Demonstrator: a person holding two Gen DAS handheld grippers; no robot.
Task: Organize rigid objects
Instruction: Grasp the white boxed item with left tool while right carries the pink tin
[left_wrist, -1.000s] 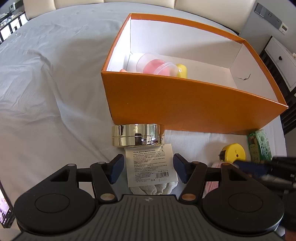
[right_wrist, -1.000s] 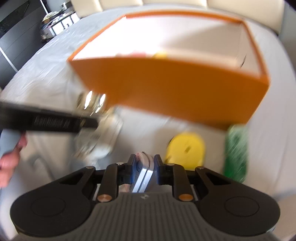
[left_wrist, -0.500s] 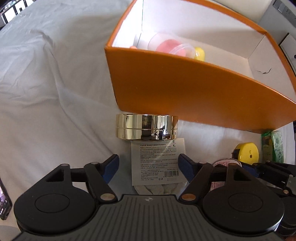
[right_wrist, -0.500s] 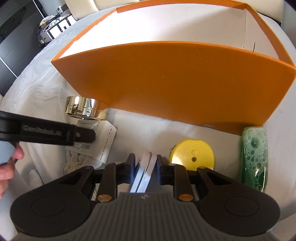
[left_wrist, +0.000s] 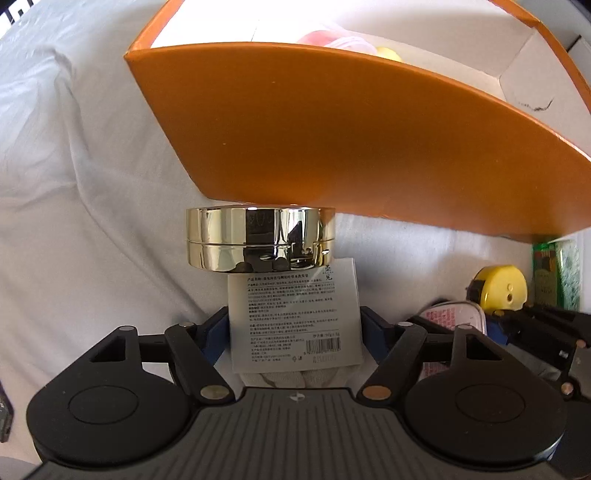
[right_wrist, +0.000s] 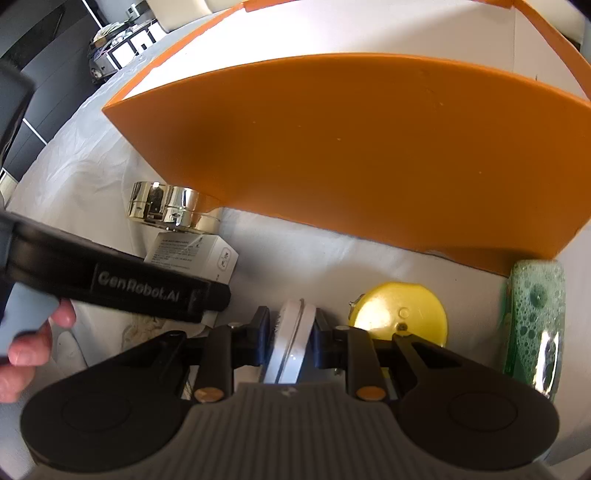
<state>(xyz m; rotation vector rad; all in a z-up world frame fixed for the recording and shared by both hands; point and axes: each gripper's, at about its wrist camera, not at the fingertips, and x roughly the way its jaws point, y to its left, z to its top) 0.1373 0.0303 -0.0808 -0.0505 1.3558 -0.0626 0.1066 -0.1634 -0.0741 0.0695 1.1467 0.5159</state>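
Observation:
An orange box (left_wrist: 332, 147) with white inside stands on the white sheet; it also shows in the right wrist view (right_wrist: 369, 155). A shiny gold round tin (left_wrist: 260, 238) lies against its front wall. My left gripper (left_wrist: 294, 328) is open, its fingers on either side of a white labelled box (left_wrist: 293, 317) just before the tin. My right gripper (right_wrist: 290, 334) is shut on a flat white tin (right_wrist: 291, 341) held on edge. In the left wrist view that tin (left_wrist: 448, 317) shows at the right.
A yellow tape measure (right_wrist: 400, 312) and a green bubbly packet (right_wrist: 535, 317) lie right of the right gripper, near the box corner. Pink and yellow items (left_wrist: 332, 37) sit inside the box. A white cloth (left_wrist: 295, 376) lies under the labelled box.
Both grippers have moved down and closer to the orange box. The left gripper's fingers have come alongside the white labelled box. The right gripper still holds the flat tin.

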